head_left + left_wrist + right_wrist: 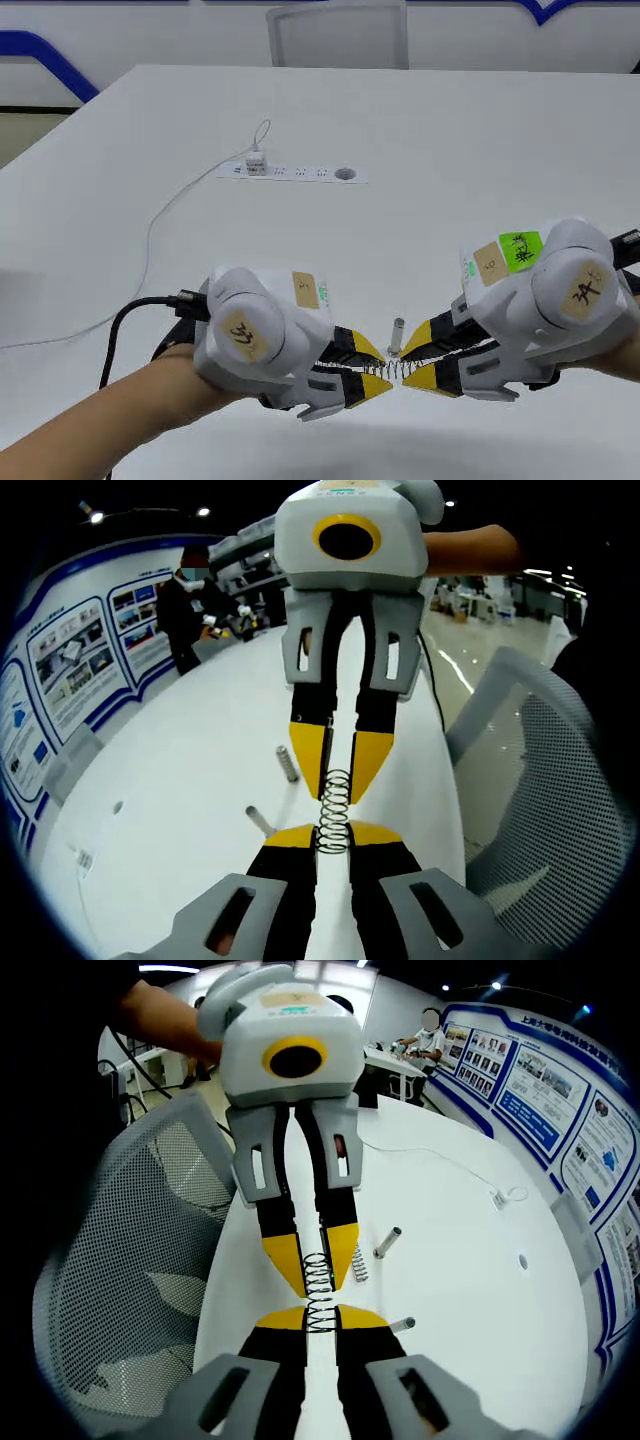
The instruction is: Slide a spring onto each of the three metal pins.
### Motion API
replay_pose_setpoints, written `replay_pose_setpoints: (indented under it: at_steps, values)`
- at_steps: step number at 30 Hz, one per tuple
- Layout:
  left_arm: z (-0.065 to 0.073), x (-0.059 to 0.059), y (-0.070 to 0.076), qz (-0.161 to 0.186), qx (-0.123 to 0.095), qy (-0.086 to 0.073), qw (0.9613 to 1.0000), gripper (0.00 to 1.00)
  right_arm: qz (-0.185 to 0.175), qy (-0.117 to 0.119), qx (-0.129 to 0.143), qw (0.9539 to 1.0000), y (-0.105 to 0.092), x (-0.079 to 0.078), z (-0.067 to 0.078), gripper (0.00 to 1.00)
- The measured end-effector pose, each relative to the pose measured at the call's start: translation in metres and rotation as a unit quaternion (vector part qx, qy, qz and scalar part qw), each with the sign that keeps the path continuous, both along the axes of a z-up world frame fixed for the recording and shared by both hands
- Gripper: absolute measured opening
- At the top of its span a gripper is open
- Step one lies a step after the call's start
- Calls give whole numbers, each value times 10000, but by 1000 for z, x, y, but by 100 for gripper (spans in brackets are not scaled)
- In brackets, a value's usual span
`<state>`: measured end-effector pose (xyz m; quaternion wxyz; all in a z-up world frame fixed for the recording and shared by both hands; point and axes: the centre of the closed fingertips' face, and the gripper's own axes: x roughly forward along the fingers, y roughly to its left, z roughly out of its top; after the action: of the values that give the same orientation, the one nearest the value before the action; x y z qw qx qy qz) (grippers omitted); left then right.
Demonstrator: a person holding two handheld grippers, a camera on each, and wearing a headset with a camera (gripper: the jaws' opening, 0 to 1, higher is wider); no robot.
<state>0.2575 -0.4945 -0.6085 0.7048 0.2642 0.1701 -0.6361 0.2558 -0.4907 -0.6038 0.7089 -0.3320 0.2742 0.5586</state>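
- Bench (420, 120): white and wide. My two grippers meet nose to nose low over its near edge.
- Left gripper (371, 367): my jaws here are closed on one end of the spring (386, 370).
- Right gripper (417, 360): my jaws here pinch the other end, so the spring hangs crosswise between the two, clear of the bench.
- Near pin (401, 1325) and far pin (387, 1242): both are bare, with no spring on either. In the head view one pin stands upright just beyond my jaw tips; I cannot tell which of the two it is.
- Spare spring (358, 1262): what looks like another coil lies on the bench, near the far pin.
- Step in hand, as I judge it: the first spring is lifted and held at both ends, but not yet threaded, so the task is barely begun.
- Next move, as I judge it: one gripper has to let go so an open end is free. The other then turns the coil upright over a pin, lines its bore up with the pin's tip and lowers it straight down. A skewed approach would catch a coil on the tip and bend the spring, or flick it out of my jaws.
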Motion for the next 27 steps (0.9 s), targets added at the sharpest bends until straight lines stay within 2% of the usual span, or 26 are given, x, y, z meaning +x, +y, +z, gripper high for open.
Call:
replay_pose_setpoints:
  at_steps: [2,3,7,9,11,16,23,25,27]
  values:
    - [0,0,0,-57,-3,-124,9999,10,-4,-17,35,10000,0,0,0,10]
    - [1,0,0,-77,-9,-136,9999,10,-11,-8,53,10000,0,0,0,11]
    - [3,-3,-1,-198,-124,-161,9996,10,-2,63,99,9999,-1,-3,1,11]
    - [3,-6,-1,-258,-116,-131,9995,10,25,166,192,9997,0,-6,3,12]
    - [3,-7,-2,-285,-134,-130,9994,10,1,195,270,9994,1,-6,4,16]
    - [6,-6,-1,-268,-183,-161,9993,10,-73,196,188,9996,-7,-5,0,18]
    - [13,-3,1,-130,-385,-104,9991,10,-325,349,519,9975,-7,-3,0,15]
    - [13,-2,2,-114,-400,-98,9991,10,-517,217,719,9958,-5,4,5,12]
    - [13,-1,3,-95,-405,-95,9991,10,-583,444,861,9936,-4,0,7,11]
